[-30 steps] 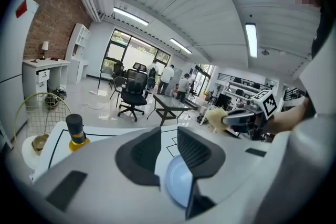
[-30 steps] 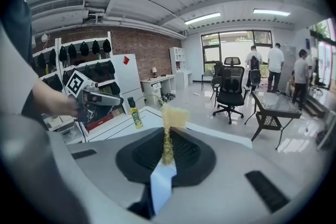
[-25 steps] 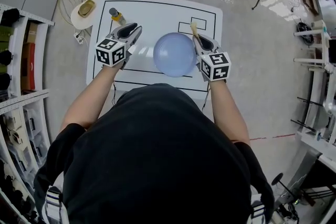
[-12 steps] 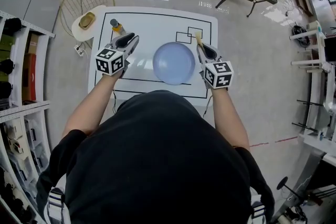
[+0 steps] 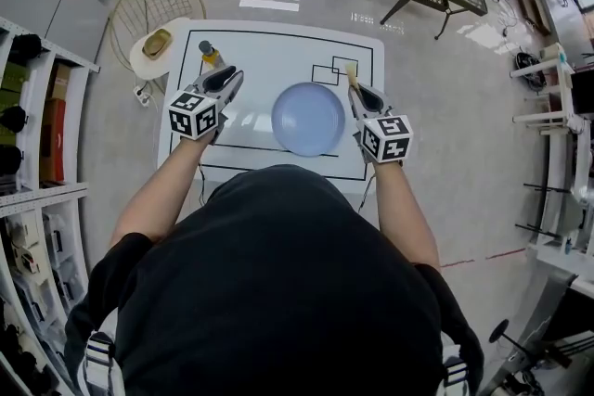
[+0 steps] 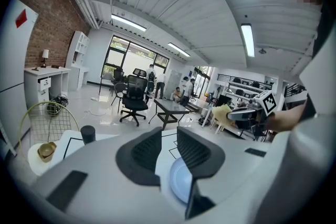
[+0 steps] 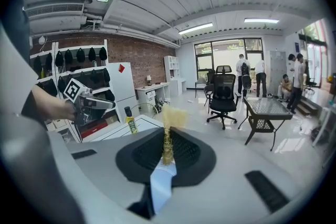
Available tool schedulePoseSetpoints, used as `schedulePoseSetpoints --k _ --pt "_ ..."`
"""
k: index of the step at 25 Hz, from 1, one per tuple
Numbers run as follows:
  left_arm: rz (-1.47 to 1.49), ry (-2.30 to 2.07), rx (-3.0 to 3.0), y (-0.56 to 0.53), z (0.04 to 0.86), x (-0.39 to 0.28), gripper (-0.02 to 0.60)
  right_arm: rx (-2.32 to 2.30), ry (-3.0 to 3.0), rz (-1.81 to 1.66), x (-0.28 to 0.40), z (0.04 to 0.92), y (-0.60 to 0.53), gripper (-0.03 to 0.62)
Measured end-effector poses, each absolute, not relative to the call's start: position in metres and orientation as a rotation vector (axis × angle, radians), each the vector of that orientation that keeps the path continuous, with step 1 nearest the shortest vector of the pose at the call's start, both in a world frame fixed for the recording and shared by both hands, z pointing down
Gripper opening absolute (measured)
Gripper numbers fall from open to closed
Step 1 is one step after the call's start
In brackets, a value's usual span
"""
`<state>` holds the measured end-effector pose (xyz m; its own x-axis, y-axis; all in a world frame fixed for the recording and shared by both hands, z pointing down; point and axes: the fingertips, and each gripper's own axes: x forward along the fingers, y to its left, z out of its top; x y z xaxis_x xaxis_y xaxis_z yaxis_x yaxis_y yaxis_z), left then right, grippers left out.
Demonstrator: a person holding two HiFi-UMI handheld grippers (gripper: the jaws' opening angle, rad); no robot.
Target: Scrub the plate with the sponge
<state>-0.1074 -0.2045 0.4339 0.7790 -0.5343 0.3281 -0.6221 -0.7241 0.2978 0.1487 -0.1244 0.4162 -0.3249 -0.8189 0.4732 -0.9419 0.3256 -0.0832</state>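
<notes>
A pale blue plate (image 5: 308,118) lies on the white table (image 5: 278,46), between my two grippers. My right gripper (image 5: 355,88) hangs just off the plate's right rim, shut on a thin yellow sponge (image 5: 351,70) that sticks out beyond its tips. In the right gripper view the sponge (image 7: 172,116) stands squeezed between the dark pads, and the plate (image 7: 159,184) shows below them. My left gripper (image 5: 230,76) is left of the plate; in the left gripper view its jaws stand apart with nothing between them, the plate (image 6: 178,182) below.
A small bottle (image 5: 210,54) with a dark cap stands on the table's far left corner, close to my left gripper. Beyond it are a round stool with a yellow bowl (image 5: 156,43) and a wire frame (image 5: 153,0). Shelves line the left; chairs and a mesh table stand farther off.
The right gripper with the sponge has drifted slightly up and away from the plate's rim. The left gripper has stayed put. The head view has shifted, so the table sits lower in the picture.
</notes>
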Motion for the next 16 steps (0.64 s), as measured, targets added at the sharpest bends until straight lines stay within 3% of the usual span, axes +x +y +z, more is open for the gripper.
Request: schedulePoseSetpoints --k 16 --pt "0.298 -0.865 2.566 -0.1947 0.4345 -0.1111 0.095 1.588 -2.241 0.517 0.1461 0.4173 -0.1167 0.028"
